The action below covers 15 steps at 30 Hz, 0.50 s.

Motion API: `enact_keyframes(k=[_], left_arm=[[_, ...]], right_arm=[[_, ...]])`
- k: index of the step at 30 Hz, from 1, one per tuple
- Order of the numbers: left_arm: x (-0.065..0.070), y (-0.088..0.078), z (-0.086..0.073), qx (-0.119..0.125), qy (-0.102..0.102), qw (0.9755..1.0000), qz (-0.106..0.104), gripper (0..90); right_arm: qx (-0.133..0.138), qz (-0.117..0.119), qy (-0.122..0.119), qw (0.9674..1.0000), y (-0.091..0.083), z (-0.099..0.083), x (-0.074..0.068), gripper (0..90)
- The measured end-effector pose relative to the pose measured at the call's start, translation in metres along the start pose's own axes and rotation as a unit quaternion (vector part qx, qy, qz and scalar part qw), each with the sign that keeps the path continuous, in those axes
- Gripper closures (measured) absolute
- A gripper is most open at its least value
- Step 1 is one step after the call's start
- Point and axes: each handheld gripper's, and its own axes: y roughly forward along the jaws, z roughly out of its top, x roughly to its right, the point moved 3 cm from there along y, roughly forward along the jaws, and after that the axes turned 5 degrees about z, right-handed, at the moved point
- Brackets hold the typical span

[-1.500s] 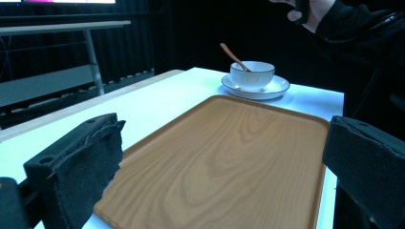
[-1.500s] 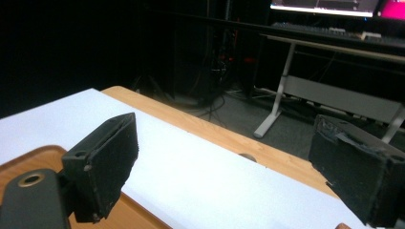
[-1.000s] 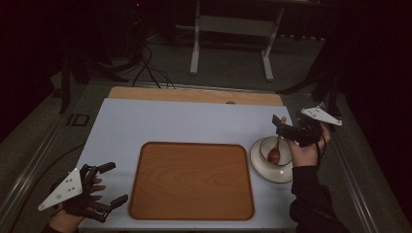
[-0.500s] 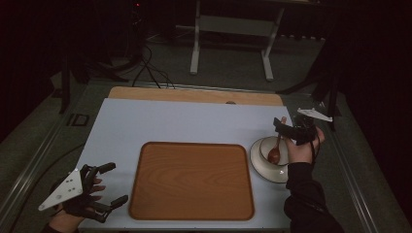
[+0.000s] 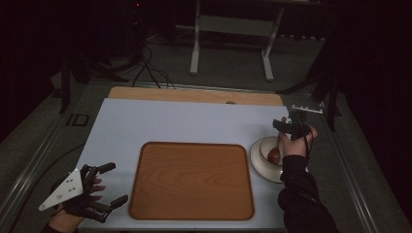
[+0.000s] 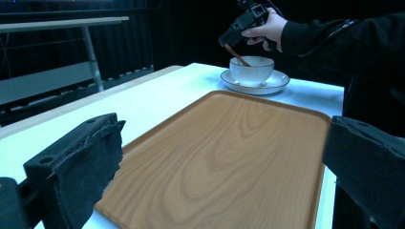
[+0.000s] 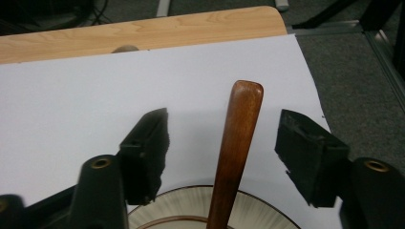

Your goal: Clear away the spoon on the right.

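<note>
1. At the right edge of the white tabletop [image 5: 170, 121], a white bowl [image 5: 268, 145] sits on a white saucer [image 5: 257, 162], and a brown wooden spoon [image 5: 275, 151] stands in the bowl with its handle slanting up and away from the person.
2. Over that handle hangs the right gripper [image 5: 286, 127], held from above by the person's right hand [image 5: 296, 141], whose dark sleeve runs down to the bottom of the high view.
3. Seen along the right gripper's own view, the spoon handle [image 7: 236, 152] rises between the two black jaws, its rounded tip just past their ends, with white table showing on either side of it; the pads do not touch the wood. The jaws have just been closing and now stand about half open around the handle.
4. From the left gripper view, the right gripper [image 6: 229, 38] sits at the upper end of the spoon [image 6: 237, 55], above the bowl [image 6: 252, 70] and the saucer [image 6: 274, 82].
5. A wooden tray [image 5: 192, 179] with rounded corners lies in the middle of the tabletop, just left of the saucer and bare.
6. Near the front left corner the left gripper [image 5: 114, 184] rests in the left hand [image 5: 73, 213], its jaws wide apart and holding nothing, pointing towards the tray's left edge.
7. Beyond the white surface, a strip of light wood [image 5: 194, 94] runs along the table's far edge.
</note>
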Motion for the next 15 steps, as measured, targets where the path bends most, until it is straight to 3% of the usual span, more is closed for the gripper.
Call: enact_keyframes(k=[15], left_arm=[[-0.001,0.0,-0.001,-0.002,0.0,1.0,0.001,0.0]], right_arm=[[-0.04,-0.038,0.023,0.9982,0.017,-0.002,0.005,52.6]])
